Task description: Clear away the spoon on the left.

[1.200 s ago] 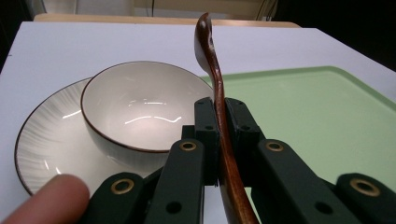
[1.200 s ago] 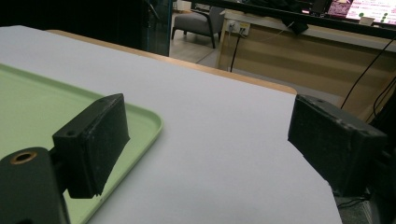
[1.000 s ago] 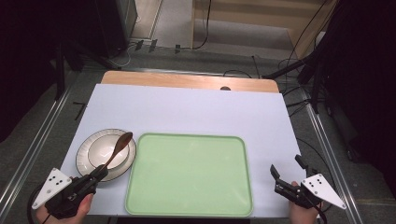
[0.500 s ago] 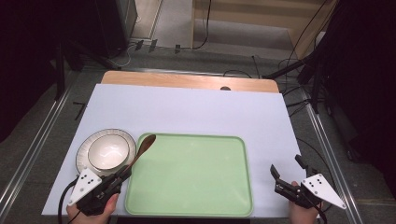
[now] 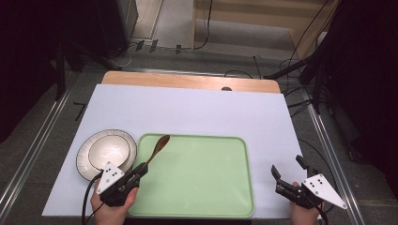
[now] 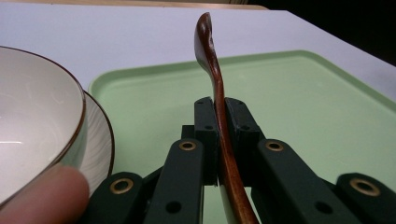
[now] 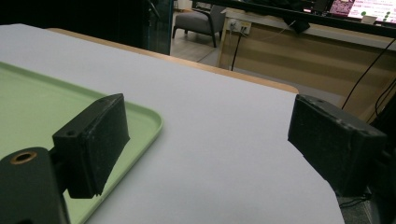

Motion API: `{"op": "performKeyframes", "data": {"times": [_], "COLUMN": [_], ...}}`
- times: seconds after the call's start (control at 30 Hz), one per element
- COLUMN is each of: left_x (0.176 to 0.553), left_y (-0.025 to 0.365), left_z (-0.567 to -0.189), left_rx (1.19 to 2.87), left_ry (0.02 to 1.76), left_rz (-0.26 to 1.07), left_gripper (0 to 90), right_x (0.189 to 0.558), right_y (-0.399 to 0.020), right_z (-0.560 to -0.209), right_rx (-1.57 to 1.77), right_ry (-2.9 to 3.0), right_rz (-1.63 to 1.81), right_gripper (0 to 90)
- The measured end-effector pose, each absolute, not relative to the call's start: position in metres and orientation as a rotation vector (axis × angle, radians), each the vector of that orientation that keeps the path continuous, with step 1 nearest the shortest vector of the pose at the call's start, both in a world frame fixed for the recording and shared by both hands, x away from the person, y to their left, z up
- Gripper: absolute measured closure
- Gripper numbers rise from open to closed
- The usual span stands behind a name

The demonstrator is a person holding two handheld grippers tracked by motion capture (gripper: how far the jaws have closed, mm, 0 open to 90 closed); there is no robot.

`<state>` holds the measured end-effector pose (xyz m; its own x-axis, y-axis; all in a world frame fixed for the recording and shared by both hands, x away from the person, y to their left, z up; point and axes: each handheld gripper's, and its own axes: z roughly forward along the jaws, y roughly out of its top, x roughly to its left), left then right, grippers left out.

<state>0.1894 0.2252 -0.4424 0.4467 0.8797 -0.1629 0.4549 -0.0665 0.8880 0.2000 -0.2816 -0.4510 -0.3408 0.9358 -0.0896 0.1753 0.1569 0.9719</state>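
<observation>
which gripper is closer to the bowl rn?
Left. The left gripper sits just right of the bowl, at the green tray's left edge, shut on a wooden spoon. The right gripper is open past the tray's right edge, across the table.

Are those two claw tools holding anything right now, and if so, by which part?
The left gripper holds a brown wooden spoon by its handle, the fingers closed on it partway along; the spoon's bowl points away over the green tray. The right gripper is open and holds nothing.

text: we read none | labels: none legible | far screen (image 7: 362, 7): we see writing, too small to read
</observation>
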Motion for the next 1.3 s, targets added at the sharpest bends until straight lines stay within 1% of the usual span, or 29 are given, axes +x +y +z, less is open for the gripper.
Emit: {"op": "performKeyframes", "data": {"times": [0.3,0.5,0.77,1.03,1.1,1.23,1.27,1.3], "left_x": [0.2,0.204,0.206,0.209,0.211,0.212,0.212,0.212], "left_y": [0.218,0.217,0.212,0.211,0.211,0.211,0.212,0.212], "left_z": [-0.453,-0.458,-0.46,-0.46,-0.46,-0.46,-0.459,-0.459], "left_rx": [1.71,1.764,1.812,1.849,1.858,1.866,1.865,1.864], "left_ry": [1.237,1.302,1.316,1.327,1.322,1.296,1.288,1.282], "left_rz": [0.541,0.522,0.533,0.506,0.486,0.471,0.47,0.463], "left_gripper": [85.0,85.0,85.1,84.5,80.6,61.5,58.2,58.2], "right_x": [0.2,0.201,0.201,0.201,0.201,0.201,0.201,0.201], "right_y": [-0.282,-0.282,-0.283,-0.282,-0.282,-0.282,-0.282,-0.282], "right_z": [-0.452,-0.452,-0.452,-0.452,-0.452,-0.452,-0.452,-0.452], "right_rx": [1.087,1.083,1.088,1.084,1.086,1.084,1.086,1.086], "right_ry": [1.666,1.671,1.666,1.669,1.668,1.668,1.668,1.668], "right_rz": [1.251,1.25,1.249,1.251,1.25,1.249,1.251,1.251], "right_gripper": [13.0,13.0,13.0,13.0,13.0,13.0,13.0,13.0]}}
